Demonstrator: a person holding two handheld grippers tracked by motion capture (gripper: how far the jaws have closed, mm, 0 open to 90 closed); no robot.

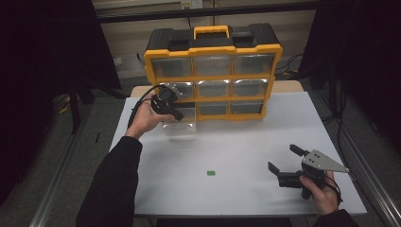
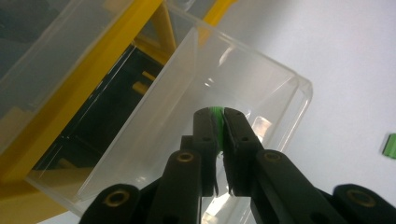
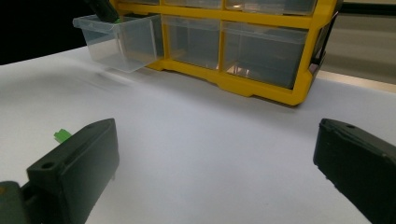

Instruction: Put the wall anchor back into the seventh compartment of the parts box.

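Landmark: the pulled-out clear drawer [image 1: 179, 124], bottom-left slot of the yellow organizer [image 1: 213, 71]. Left gripper [image 1: 166, 105] is held directly over that drawer, jaws pointed down into its open top; in the left gripper view the jaws are seen nearly closed, with a thin green piece [image 2: 216, 113] pinched between the pads right above the drawer's interior. The relation that counts: the held piece lies inside the drawer's outline, just above the floor, so a plain release looks like all that is called for. The drawer's long axis runs out from the organizer toward the person, and the jaws are lined up roughly along it. A second green piece [image 1: 211, 173] lies flat on the white table [image 1: 246, 142], well in front of the drawer and to its right. Right gripper [image 1: 284, 166] is parked farther right of the drawer, low over the table, jaws spread wide and holding nothing. That loose piece is judged nearer to the right gripper, sitting just off its left jaw in the right gripper view [image 3: 62, 135].
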